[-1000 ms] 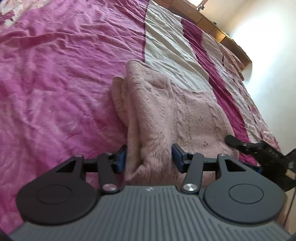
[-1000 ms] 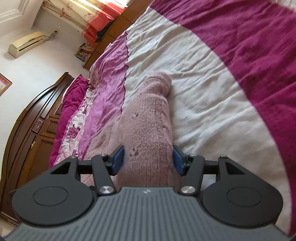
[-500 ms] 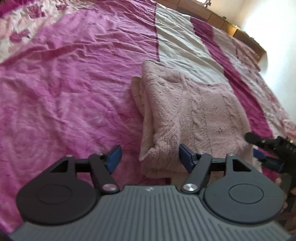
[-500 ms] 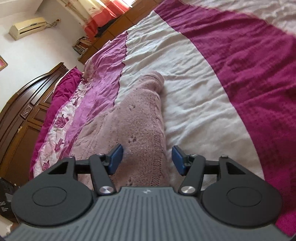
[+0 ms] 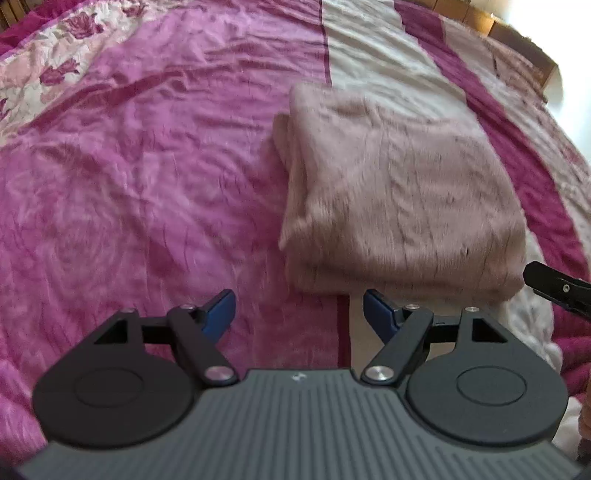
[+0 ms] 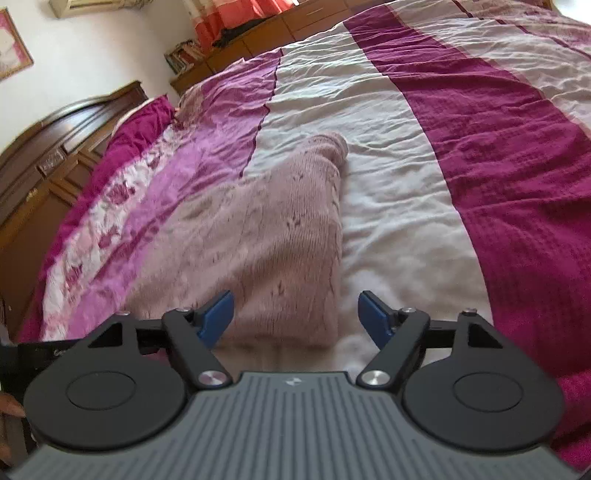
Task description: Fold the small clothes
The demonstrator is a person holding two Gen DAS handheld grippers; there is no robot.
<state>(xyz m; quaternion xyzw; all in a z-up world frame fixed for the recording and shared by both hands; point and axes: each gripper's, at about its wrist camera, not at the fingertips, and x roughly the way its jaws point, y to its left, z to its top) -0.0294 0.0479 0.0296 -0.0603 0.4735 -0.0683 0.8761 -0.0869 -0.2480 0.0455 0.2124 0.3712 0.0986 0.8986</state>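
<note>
A folded pale pink knitted garment (image 5: 399, 192) lies on the striped bedspread (image 5: 147, 166), filling the centre right of the left wrist view. The left gripper (image 5: 299, 308) sits at the bottom of the frame, its jaws opening wide with only bedspread between them. The right gripper (image 6: 295, 308) is likewise opening, the garment's near edge lying between its blue pads (image 6: 218, 314) untouched.

We see the folded pink knitted sweater (image 5: 399, 192) lying on the striped magenta and cream bedspread (image 5: 147, 166), ahead of both grippers and apart from them; the dark wooden headboard (image 6: 48, 155) stands at the bed's left end, and a low wooden cabinet (image 6: 258, 33) runs behind the far edge
</note>
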